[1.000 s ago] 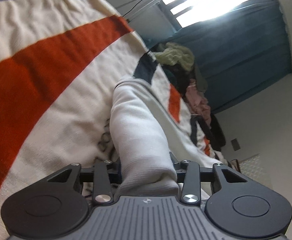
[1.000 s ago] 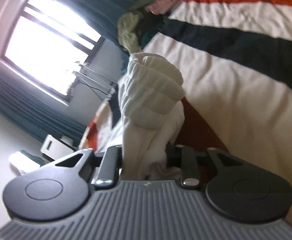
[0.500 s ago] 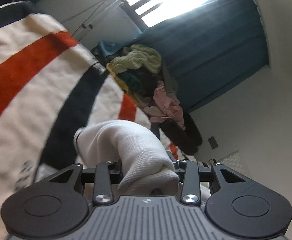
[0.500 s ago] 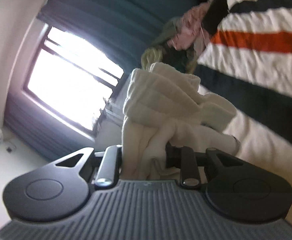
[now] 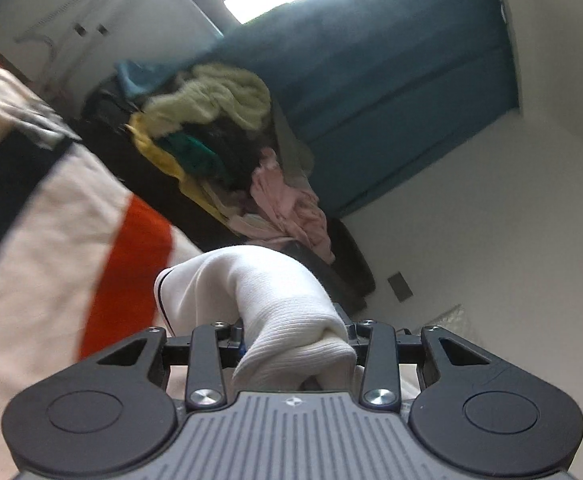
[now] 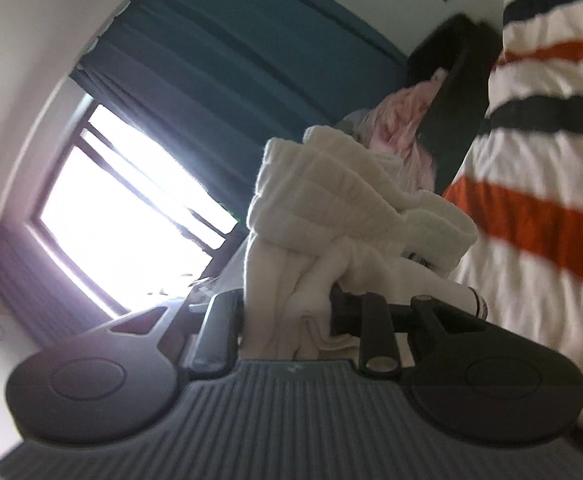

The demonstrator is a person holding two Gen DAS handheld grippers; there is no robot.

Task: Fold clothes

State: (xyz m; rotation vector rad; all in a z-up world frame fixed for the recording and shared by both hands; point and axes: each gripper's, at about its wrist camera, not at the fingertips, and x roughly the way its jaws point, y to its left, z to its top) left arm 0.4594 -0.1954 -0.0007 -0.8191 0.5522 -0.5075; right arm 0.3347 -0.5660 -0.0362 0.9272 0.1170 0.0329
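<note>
My left gripper (image 5: 291,340) is shut on a white ribbed garment (image 5: 267,300), which bunches between the fingers and humps up ahead of them, lifted above the striped bedspread (image 5: 71,248). My right gripper (image 6: 287,320) is shut on another bunched part of the white garment (image 6: 343,208), a ribbed cuff folded over on top, held up in the air beside the striped bedspread (image 6: 543,184). The fingertips of both grippers are hidden by the cloth.
A pile of loose clothes (image 5: 227,148), yellow, green, black and pink, lies at the bed's far end, also in the right wrist view (image 6: 403,128). Behind are a teal curtain (image 5: 391,80), a bright window (image 6: 123,216) and a white wall (image 5: 511,220).
Both grippers have lifted and tilted upward with the white garment, away from the bedspread. The garment has bunched shorter; the clothes pile, curtain and window now fill more of both views.
</note>
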